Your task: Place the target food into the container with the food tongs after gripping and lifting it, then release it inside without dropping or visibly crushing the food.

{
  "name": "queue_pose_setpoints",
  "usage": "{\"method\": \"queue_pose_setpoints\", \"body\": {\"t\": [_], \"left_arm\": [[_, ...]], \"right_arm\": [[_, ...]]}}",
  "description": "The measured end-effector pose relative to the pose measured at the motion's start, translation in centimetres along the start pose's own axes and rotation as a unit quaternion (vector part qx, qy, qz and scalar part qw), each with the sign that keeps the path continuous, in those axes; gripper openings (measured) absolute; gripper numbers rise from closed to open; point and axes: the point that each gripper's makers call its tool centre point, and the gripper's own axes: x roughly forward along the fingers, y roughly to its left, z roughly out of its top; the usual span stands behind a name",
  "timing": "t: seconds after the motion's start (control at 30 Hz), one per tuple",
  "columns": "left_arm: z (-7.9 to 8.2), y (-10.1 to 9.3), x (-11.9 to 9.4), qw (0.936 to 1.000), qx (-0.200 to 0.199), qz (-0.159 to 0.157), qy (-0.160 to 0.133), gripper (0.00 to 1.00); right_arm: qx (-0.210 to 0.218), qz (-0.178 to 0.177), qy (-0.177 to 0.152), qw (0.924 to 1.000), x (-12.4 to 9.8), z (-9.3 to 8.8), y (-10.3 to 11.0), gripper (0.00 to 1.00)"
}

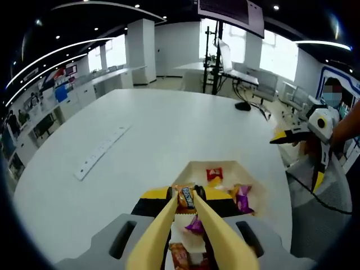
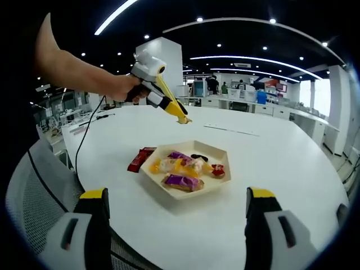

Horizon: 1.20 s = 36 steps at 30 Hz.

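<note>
Two grippers are at work over a round white table (image 2: 281, 163). From the right gripper view, the left gripper (image 2: 181, 119) is held up in the air by a person's hand (image 2: 125, 88) on a bare outstretched arm, its yellow food tongs (image 2: 169, 101) slanting down toward the table beyond the container (image 2: 188, 194), a shallow cream hexagonal tray. In the left gripper view those tongs are pressed nearly together on one orange wrapped candy (image 1: 186, 197), lifted above the container. The right gripper (image 2: 177, 205) hangs near the table's edge, jaws spread wide with nothing between them. Roughly six wrapped snacks lie in the tray, among them one purple packet (image 2: 181, 181), one small red packet (image 2: 217, 169) and a few yellow ones; one dark red bar (image 2: 140, 158) lies on the table just beside the tray. One white power strip (image 1: 101, 152) lies well apart.
</note>
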Motion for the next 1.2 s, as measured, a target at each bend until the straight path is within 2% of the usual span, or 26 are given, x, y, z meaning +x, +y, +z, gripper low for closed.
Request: {"method": "queue_pose_setpoints", "body": {"t": [0.2,0.27,0.3,0.4,0.77,0.87,1.2], "left_arm": [[0.1,0.2,0.2,1.0,-0.004,0.003,-0.004,0.18],[0.0,-0.1,0.3,0.9999,-0.007,-0.006,-0.004,0.2],[0.2,0.0,0.2,0.9999,0.009,0.001,-0.009,0.21],[0.3,0.0,0.1,0.9999,0.007,-0.001,-0.012,0.22],[1.0,-0.2,-1.1,0.9996,0.012,-0.005,-0.025,0.23],[1.0,-0.2,-1.4,0.9996,0.009,-0.005,-0.027,0.24],[1.6,-0.1,-2.7,0.9991,0.005,-0.002,-0.042,0.24]], "right_arm": [[0.001,0.001,0.0,1.0,0.0,0.0,0.0,1.0],[0.001,0.001,-0.001,1.0,0.0,0.0,0.0,1.0],[0.0,0.001,-0.001,1.0,0.0,0.0,0.0,1.0],[0.0,0.002,0.0,1.0,0.0,0.0,0.1,1.0],[0.001,0.002,0.004,1.0,0.0,-0.1,0.1,1.0],[-0.009,-0.002,-0.005,0.9999,0.0,0.3,0.0,1.0],[0.004,0.013,-0.003,0.9999,0.1,0.1,0.3,1.0]]}}
